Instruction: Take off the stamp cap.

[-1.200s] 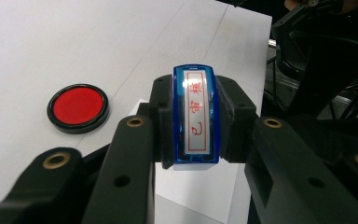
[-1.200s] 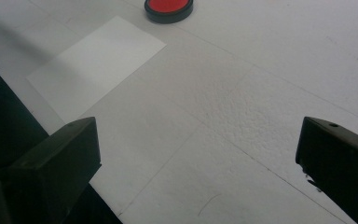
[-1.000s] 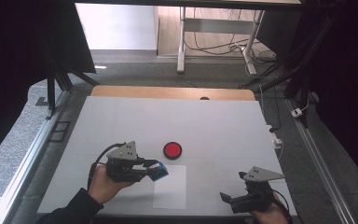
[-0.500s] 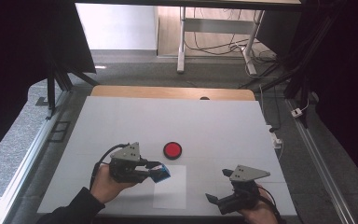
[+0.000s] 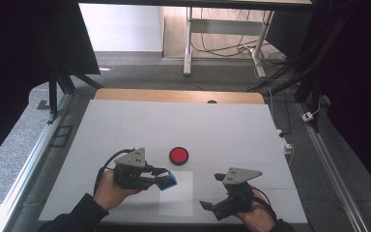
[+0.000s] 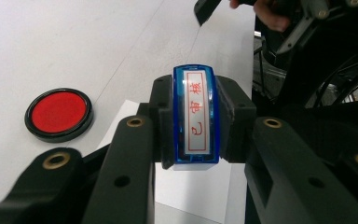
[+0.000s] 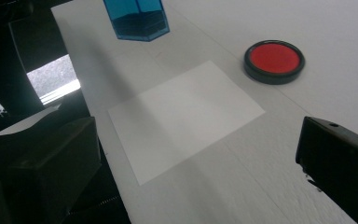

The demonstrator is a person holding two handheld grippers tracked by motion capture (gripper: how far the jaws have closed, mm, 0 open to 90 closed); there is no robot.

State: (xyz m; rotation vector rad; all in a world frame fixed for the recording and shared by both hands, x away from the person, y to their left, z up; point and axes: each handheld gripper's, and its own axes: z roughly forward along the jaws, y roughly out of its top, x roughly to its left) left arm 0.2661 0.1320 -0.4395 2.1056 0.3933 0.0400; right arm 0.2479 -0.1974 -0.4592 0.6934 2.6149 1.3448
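Note:
My left gripper (image 5: pixel 161 179) is shut on a blue stamp (image 5: pixel 168 180), held just above the near-left corner of a white paper sheet (image 5: pixel 179 199). The left gripper view shows the stamp (image 6: pixel 196 119) clamped between both jaws, its label with red characters facing the camera. A round red ink pad (image 5: pixel 178 155) lies just beyond the sheet. My right gripper (image 5: pixel 211 191) hovers at the sheet's right edge, open, jaws spread wide with nothing between them. In the right gripper view, the paper (image 7: pixel 186 116), the ink pad (image 7: pixel 274 60) and the stamp (image 7: pixel 137 18) lie ahead.
The white table (image 5: pixel 125 125) has a wooden strip (image 5: pixel 174 95) along its far edge. Metal rails run down both sides, and a power strip with cables (image 5: pixel 286 143) hangs off the right edge. Dark curtains and frame legs stand beyond.
My right gripper has moved left toward the paper's right edge, still open. The left gripper and the stamp have barely shifted.

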